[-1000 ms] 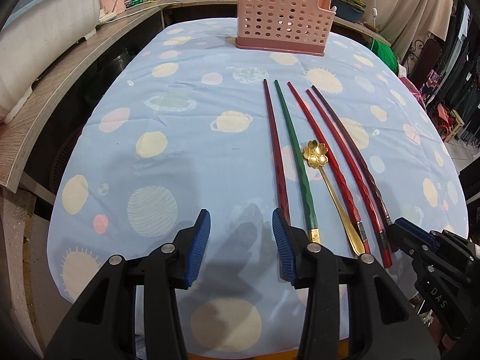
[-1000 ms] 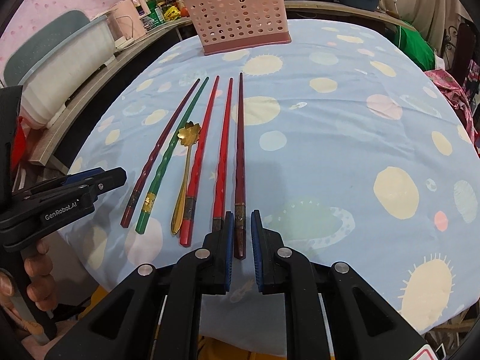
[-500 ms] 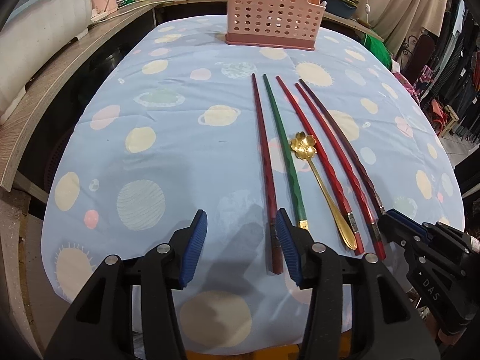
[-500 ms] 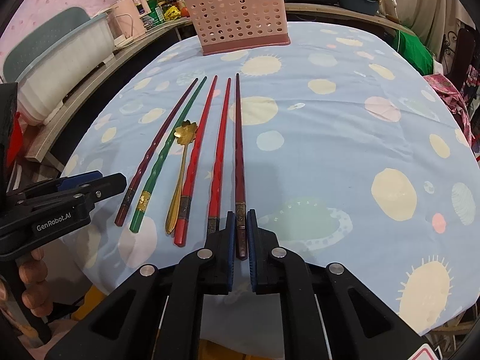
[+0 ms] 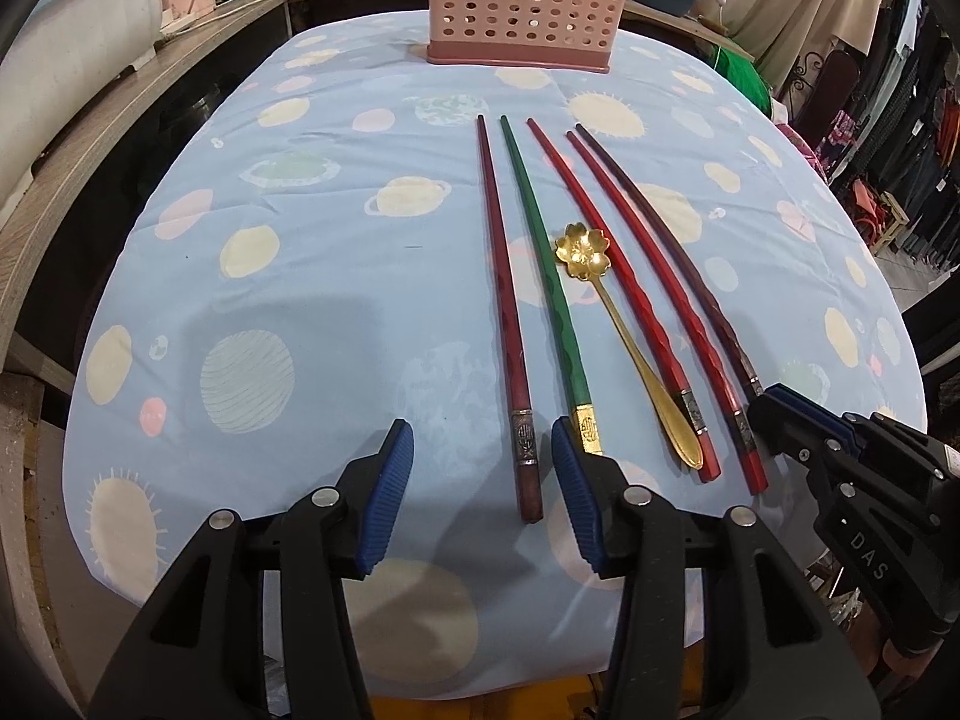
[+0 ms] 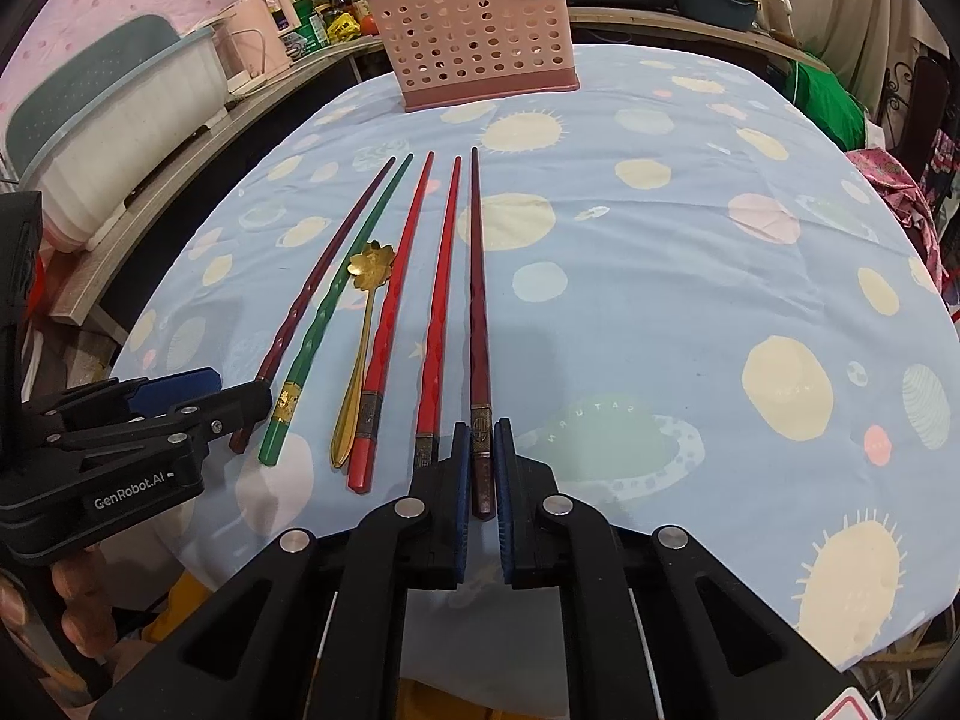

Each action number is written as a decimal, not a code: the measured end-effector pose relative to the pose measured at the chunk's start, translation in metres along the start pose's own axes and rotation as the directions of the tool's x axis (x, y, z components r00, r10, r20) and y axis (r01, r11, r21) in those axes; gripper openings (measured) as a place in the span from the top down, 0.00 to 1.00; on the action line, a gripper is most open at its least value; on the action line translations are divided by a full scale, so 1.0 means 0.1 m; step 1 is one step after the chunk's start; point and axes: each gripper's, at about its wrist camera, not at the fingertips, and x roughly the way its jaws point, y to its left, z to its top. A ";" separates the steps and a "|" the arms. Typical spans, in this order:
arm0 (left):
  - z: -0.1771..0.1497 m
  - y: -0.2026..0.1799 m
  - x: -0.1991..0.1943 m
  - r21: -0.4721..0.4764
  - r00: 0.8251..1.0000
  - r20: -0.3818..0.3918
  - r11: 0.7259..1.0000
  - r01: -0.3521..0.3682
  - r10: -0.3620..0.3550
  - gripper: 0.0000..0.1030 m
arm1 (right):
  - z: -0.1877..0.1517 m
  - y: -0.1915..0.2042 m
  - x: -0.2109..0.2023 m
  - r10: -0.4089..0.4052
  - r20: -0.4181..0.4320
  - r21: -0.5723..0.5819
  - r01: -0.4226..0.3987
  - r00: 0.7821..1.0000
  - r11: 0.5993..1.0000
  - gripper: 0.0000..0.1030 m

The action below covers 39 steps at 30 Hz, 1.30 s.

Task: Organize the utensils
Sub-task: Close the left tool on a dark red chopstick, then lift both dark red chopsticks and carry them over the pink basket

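Note:
Five chopsticks and a gold flower-headed spoon lie side by side on the blue tablecloth. The end of the leftmost dark red chopstick lies between the pads of my open left gripper, untouched. Beside it are the green chopstick and two red ones. My right gripper is shut on the near end of the rightmost maroon chopstick, which still rests on the cloth. A pink perforated utensil basket stands at the far end of the table.
A wooden counter with a white tub, bottles and appliances runs along the left. Hanging clothes and a green cloth fill the right side. The table's near edge lies just under both grippers.
My left gripper shifted right and forward, so the dark red chopstick's end now lies between its pads. My right gripper's jaws closed onto the maroon chopstick.

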 end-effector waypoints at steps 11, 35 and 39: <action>-0.01 0.01 0.00 0.001 1.000 0.004 1.000 0.006 -0.006 0.82 | 0.00 0.00 0.00 -0.001 0.001 0.000 0.001 1.000 1.000 0.92; 0.22 0.09 -0.45 -0.045 0.994 0.099 0.998 0.043 -0.039 0.93 | 0.33 -0.07 -0.43 0.024 0.103 0.044 -0.028 0.994 0.999 0.93; 0.36 0.11 -0.62 -0.051 0.989 0.141 0.997 0.061 -0.054 0.93 | 0.47 -0.10 -0.57 0.025 0.143 0.052 -0.033 0.989 0.998 0.93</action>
